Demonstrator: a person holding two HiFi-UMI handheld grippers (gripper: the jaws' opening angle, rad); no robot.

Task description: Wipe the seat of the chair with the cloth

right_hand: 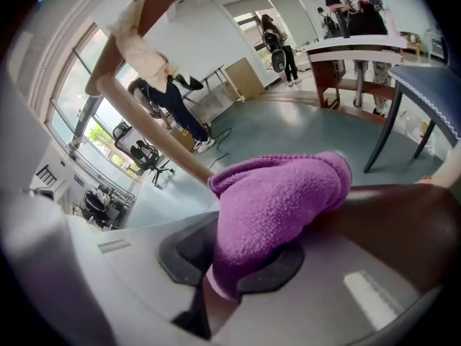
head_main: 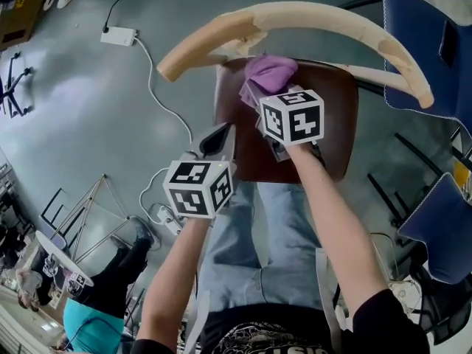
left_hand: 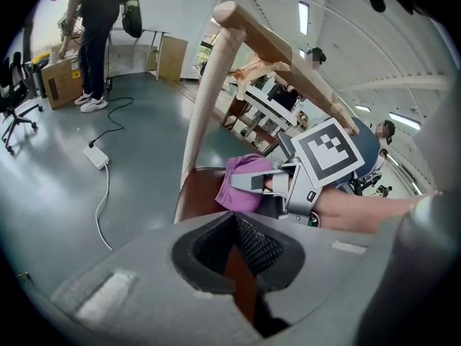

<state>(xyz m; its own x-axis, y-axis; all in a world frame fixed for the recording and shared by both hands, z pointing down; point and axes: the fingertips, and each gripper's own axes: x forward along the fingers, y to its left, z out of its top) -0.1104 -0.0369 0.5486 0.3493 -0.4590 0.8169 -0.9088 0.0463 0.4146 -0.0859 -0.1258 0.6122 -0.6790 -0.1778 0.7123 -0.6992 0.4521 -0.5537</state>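
1. Gripping a purple cloth point(right_hand: 277, 200): right tool point(head_main: 259, 102), jaws clamped on the bunched fabric; cloth lies on the rear part of the chair seat point(head_main: 335, 116).
2. Chair seat: dark brown; a curved pale wooden backrest rail point(head_main: 295, 17) arches over its far edge.
3. Left tool point(head_main: 219, 140): jaws together, nothing between them; held at the seat's front left edge, apart from the cloth.
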